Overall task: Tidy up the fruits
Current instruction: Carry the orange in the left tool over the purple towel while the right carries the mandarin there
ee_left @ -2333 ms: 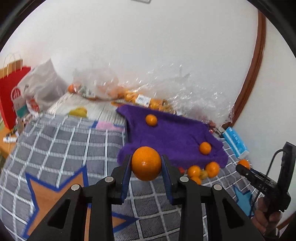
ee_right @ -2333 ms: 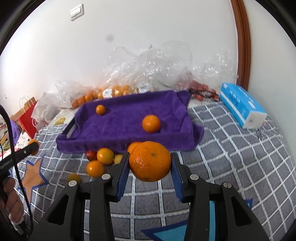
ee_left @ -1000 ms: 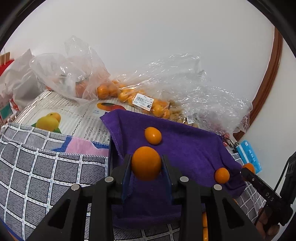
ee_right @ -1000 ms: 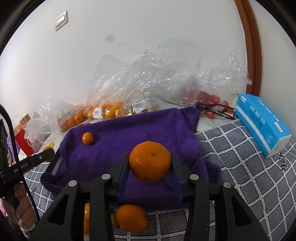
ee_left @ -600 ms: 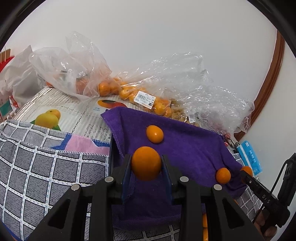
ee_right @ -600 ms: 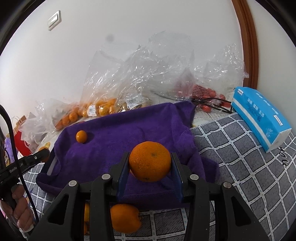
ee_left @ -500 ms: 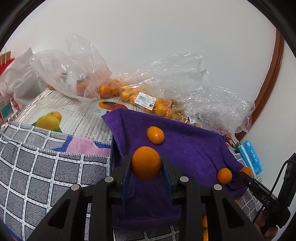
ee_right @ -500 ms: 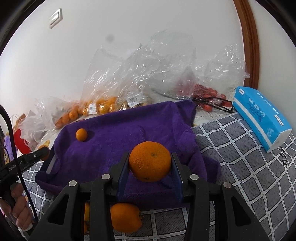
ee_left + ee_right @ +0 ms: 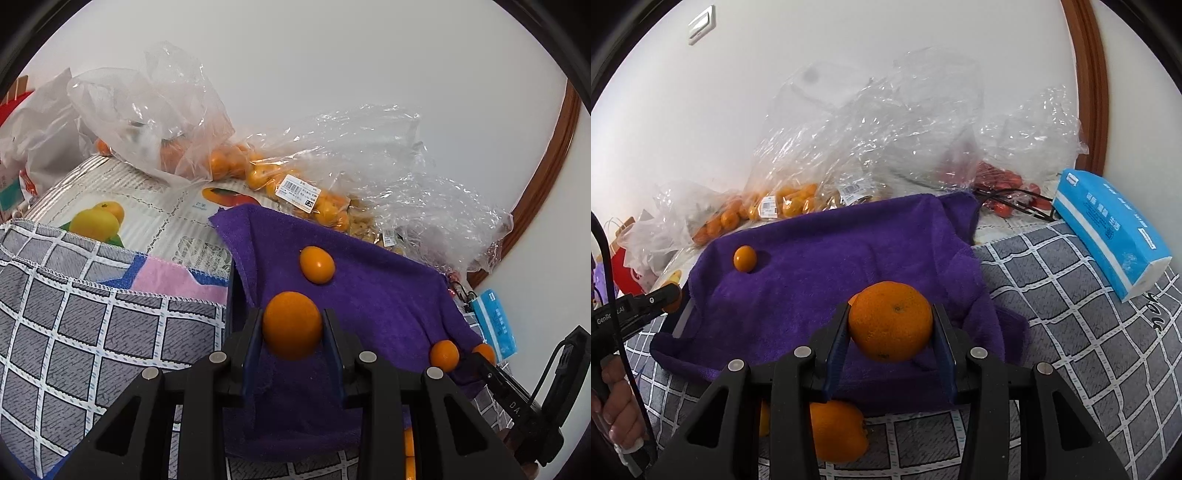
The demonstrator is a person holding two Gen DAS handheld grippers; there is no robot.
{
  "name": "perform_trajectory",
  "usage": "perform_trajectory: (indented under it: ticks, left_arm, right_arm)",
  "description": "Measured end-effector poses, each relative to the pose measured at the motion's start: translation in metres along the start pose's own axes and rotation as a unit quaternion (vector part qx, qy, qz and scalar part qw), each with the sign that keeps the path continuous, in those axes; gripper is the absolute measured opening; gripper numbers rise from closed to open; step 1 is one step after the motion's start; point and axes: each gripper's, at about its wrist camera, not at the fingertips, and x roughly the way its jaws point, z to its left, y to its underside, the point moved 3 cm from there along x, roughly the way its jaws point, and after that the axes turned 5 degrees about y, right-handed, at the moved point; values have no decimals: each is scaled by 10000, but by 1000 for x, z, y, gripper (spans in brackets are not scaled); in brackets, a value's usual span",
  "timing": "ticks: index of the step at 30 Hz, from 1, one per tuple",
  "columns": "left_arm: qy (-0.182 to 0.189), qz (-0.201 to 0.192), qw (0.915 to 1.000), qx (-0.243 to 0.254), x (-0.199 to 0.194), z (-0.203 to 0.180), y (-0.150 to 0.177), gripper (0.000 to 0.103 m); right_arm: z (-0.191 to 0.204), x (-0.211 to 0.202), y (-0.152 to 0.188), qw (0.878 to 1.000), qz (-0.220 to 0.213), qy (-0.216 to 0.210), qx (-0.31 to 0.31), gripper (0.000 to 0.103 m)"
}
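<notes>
My left gripper [image 9: 291, 326] is shut on a small smooth orange [image 9: 291, 325], held over the near left part of the purple towel [image 9: 369, 295]. Two small oranges lie on that towel, one at the back [image 9: 317, 264] and one near its right edge [image 9: 444, 355]. My right gripper [image 9: 890, 328] is shut on a larger dimpled orange [image 9: 890, 320] above the towel's front edge [image 9: 831, 266]. In the right wrist view a small orange [image 9: 745, 258] rests at the towel's far left, and the left gripper's tip [image 9: 670, 298] shows at the left edge.
Clear plastic bags of oranges [image 9: 280, 177] and red fruit [image 9: 997, 184] line the wall behind the towel. A blue tissue pack [image 9: 1108, 225] lies on the grey checked cover [image 9: 1089, 325] at the right. Loose oranges [image 9: 838, 432] sit in front of the towel. A person's hand [image 9: 617, 410] grips the left handle.
Over the last second both grippers have barely moved and keep their oranges. Before that, both came forward from the checked cover to the towel.
</notes>
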Motion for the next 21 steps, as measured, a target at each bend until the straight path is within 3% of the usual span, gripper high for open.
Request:
perform_trajectory:
  ticks: [21]
  left_arm:
    - [71,410,9988,271,16,-13,11,30]
  right_arm:
    - [3,15,7,9986,350,266,-292,43]
